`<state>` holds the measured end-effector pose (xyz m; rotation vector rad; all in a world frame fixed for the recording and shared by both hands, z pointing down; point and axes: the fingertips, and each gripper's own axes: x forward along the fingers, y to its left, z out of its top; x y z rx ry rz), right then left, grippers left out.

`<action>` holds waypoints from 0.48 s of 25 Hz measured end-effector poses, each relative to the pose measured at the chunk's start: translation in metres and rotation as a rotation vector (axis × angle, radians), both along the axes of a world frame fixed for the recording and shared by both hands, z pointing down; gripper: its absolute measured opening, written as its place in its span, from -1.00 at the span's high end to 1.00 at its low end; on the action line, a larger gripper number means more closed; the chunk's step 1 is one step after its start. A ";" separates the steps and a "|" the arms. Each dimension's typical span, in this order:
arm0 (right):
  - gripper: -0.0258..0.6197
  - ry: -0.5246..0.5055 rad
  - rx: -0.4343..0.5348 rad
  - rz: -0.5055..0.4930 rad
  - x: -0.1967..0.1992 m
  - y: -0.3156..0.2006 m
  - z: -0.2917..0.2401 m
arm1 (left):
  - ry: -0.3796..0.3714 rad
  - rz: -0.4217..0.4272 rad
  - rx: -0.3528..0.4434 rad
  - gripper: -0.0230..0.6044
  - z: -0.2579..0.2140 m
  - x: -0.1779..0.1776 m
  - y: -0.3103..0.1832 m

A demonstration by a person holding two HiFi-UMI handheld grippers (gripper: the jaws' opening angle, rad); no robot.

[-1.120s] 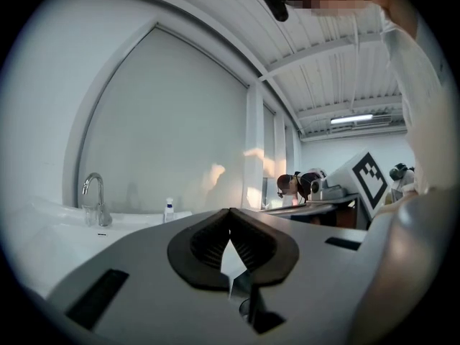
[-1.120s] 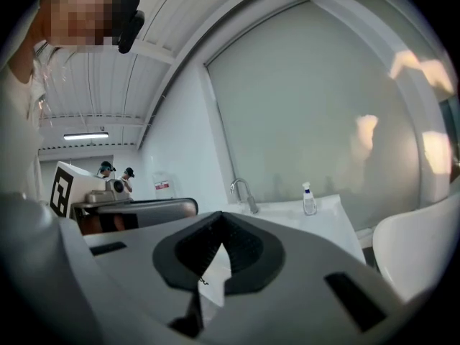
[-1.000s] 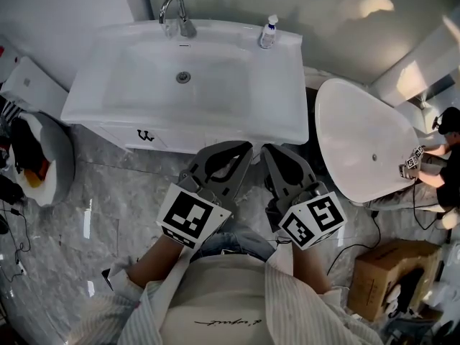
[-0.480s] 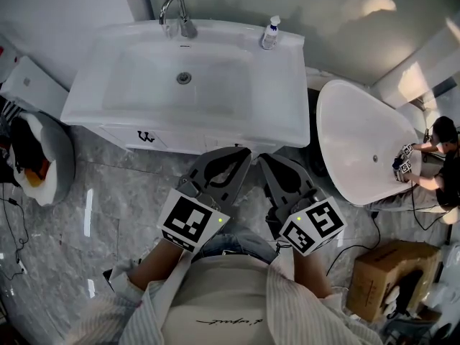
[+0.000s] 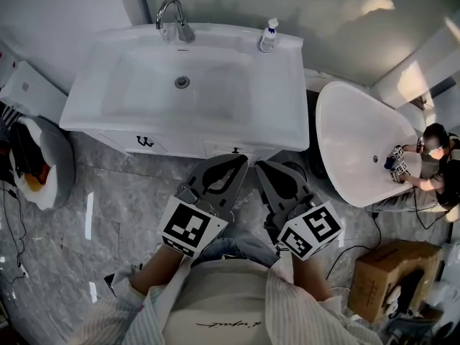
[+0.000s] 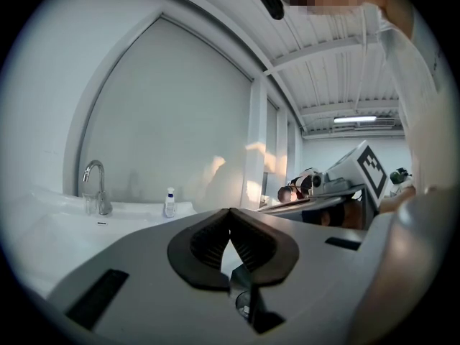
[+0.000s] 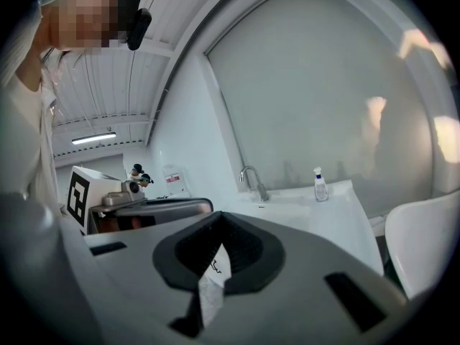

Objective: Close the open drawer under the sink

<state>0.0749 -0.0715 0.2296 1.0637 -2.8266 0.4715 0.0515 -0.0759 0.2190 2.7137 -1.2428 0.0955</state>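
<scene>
Both clenched empty: left tool (image 5: 239, 161) + right tool (image 5: 261, 165) | tips near white drawer front (image 5: 180, 144) under white ceramic sink (image 5: 287, 124) front edge | closed for shoving, I reckon

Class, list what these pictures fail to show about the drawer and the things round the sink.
Drawer: in head view the sink overhangs the cabinet front, so open or shut cannot be told; in the gripper views the left claw and right claw bodies cover it.
Bottle label: too small in every view.

Left claw (image 5: 239, 162) and right claw (image 5: 263, 167), both closed, side by side
</scene>
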 end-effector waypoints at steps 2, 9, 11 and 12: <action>0.89 0.006 0.002 -0.005 -0.002 0.000 0.001 | 0.000 -0.002 -0.004 0.88 0.000 0.000 0.000; 0.89 0.016 0.001 -0.007 -0.004 0.003 0.006 | -0.004 -0.016 0.003 0.88 0.002 -0.004 0.000; 0.89 0.015 -0.007 -0.008 -0.005 0.003 0.007 | -0.006 -0.020 0.005 0.88 0.002 -0.006 -0.001; 0.89 0.015 -0.009 -0.008 -0.006 0.003 0.008 | -0.005 -0.021 0.004 0.88 0.003 -0.007 -0.001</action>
